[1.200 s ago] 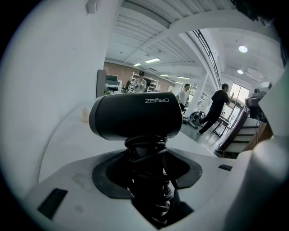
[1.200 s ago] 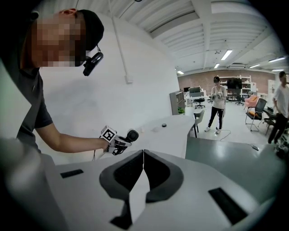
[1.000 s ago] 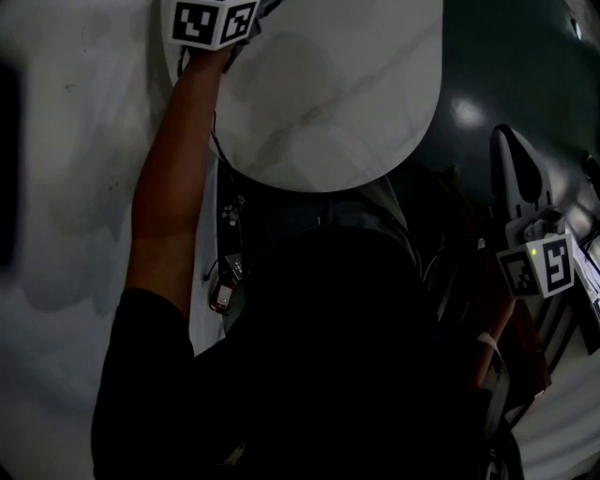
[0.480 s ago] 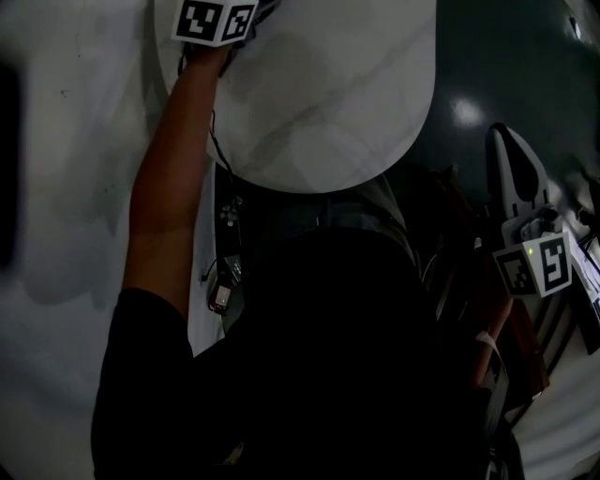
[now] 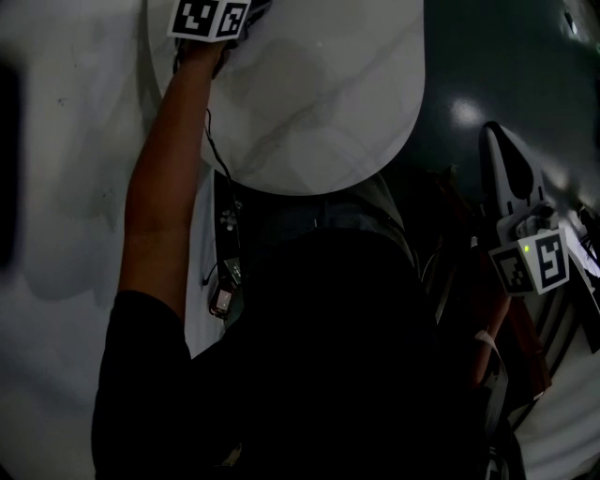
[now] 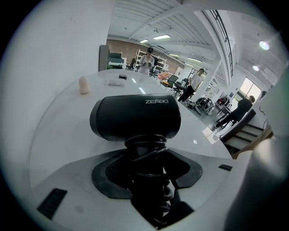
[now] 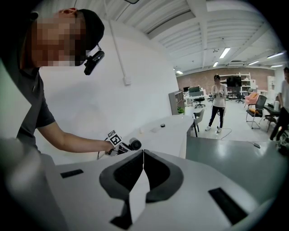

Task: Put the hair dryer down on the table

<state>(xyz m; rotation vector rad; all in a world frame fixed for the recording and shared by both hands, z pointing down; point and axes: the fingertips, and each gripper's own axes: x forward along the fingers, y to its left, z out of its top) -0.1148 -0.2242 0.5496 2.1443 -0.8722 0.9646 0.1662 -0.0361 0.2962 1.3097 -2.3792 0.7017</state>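
Hair dryer, black, fills the centre of the left gripper view. Its barrel lies crosswise and its handle points down into the left tongs. These stand fairly wide but are clamped on the handle, with the coiled cord wound round it inside the grip. The white bench spreads behind and below the barrel; can't tell if the dryer touches it. A small beige item sits on the bench, upper left of frame.

Right gripper view: right tongs are pinched together, tips touching, nothing between them. Left of centre, a bare forearm reaches to the left tongs and dryer at the near end of the bench. A person stands far back, right of centre.

Head view, dark: left marker cube is at the top edge, upper left, by the bench rim. Right marker cube is at the right edge, well clear of the bench, over the dark floor.
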